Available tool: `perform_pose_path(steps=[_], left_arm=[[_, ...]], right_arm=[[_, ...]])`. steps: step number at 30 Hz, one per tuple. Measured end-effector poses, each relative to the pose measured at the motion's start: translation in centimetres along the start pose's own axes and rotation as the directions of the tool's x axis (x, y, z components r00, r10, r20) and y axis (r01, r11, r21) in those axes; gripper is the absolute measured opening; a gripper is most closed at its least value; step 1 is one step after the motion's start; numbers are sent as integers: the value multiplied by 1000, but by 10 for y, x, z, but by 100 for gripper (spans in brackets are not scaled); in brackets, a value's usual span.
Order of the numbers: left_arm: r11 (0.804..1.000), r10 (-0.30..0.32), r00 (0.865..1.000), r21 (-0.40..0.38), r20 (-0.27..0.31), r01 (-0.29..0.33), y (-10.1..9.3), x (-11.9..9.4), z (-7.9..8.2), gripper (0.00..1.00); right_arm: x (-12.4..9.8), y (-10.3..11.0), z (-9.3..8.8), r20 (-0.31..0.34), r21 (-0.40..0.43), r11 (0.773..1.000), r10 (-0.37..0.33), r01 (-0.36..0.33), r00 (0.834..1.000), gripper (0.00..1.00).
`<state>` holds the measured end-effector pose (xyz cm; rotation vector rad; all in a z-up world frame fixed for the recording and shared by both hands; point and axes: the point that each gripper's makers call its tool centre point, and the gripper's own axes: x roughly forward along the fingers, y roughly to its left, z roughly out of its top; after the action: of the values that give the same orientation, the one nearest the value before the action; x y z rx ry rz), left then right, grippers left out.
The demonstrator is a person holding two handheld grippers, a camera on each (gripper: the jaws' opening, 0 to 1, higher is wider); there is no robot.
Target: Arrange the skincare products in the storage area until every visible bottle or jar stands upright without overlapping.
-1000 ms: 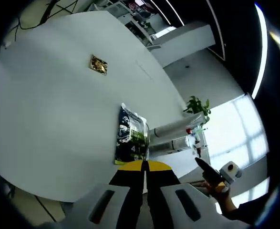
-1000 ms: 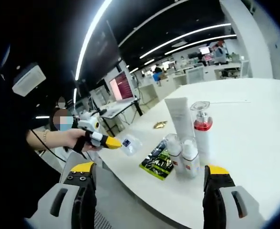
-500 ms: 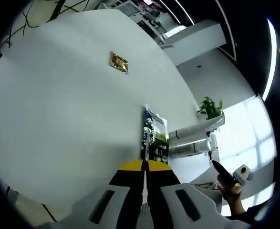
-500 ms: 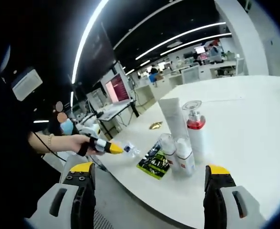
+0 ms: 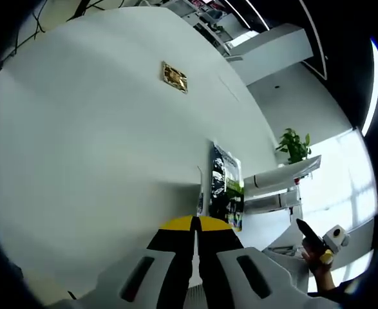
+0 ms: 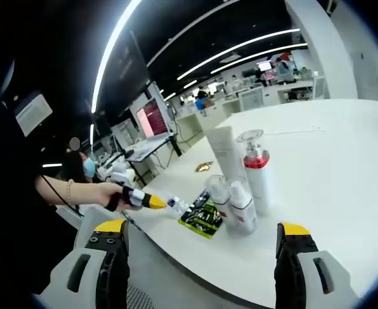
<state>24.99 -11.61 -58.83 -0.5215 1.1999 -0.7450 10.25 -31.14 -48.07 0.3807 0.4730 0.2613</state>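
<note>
On the white table [image 6: 317, 161] a white tube [image 6: 226, 149], a pump bottle with a red band [image 6: 256, 168] and two small clear-capped bottles [image 6: 219, 196] stand upright in a tight group. A dark green sachet [image 6: 201, 217] lies flat beside them. My left gripper [image 6: 151, 201], held by a hand, is shut on a small clear bottle [image 6: 176, 205] at the table edge next to the sachet. In the left gripper view my left gripper [image 5: 194, 224] is shut just before the sachet [image 5: 226, 187], with the tube [image 5: 282, 175] behind it. My right gripper [image 6: 203, 227] is open and holds nothing.
A small gold sachet [image 5: 174, 76] lies alone farther across the table [image 5: 79, 141]. A potted plant [image 5: 295, 145] stands beyond the table. Desks, monitors and people fill the office behind. The other gripper [image 5: 317, 238] shows off the table edge.
My left gripper has carried the small clear bottle closer to the green sachet at the table edge. The right gripper's view has drifted slightly; the standing products have not moved.
</note>
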Motion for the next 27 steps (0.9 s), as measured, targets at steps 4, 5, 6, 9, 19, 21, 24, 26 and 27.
perform_pose_path(steps=[4, 5, 6, 9, 19, 21, 24, 26, 27], left_arm=[[1000, 16, 1000, 10, -5, -16, 7, 2, 3, 0], [1000, 18, 1000, 12, -6, -18, 11, 3, 6, 0], [1000, 19, 1000, 10, -6, -19, 13, 3, 7, 0], [999, 36, 999, 16, -1, -36, 18, 3, 9, 0], [992, 81, 997, 102, -20, -78, 23, 5, 10, 0], [991, 86, 996, 109, -22, -84, 26, 6, 12, 1], [985, 106, 994, 139, -25, -102, 29, 6, 12, 1], [978, 128, 991, 170, -36, -120, 34, 6, 14, 2], [975, 136, 990, 180, -38, -127, 36, 6, 15, 2]], right_arm=[[0, -1, 0, -1, 4, 1000, 0, 0, 1000, 99], [0, 0, -1, -2, 6, 1000, 1, -1, 1000, 99], [0, 0, -1, -2, 8, 1000, 1, -1, 1000, 99], [0, 0, 0, 0, 10, 1000, 1, -1, 1000, 99], [1, 1, -2, -9, 10, 1000, 5, -5, 1000, 99], [1, 1, -2, -10, 12, 1000, 8, -7, 1000, 99], [1, 2, -3, -11, 13, 1000, 7, -7, 1000, 99], [1, 2, -3, -10, 14, 1000, 8, -8, 1000, 99], [1, 2, -3, -11, 13, 1000, 8, -8, 1000, 99]])
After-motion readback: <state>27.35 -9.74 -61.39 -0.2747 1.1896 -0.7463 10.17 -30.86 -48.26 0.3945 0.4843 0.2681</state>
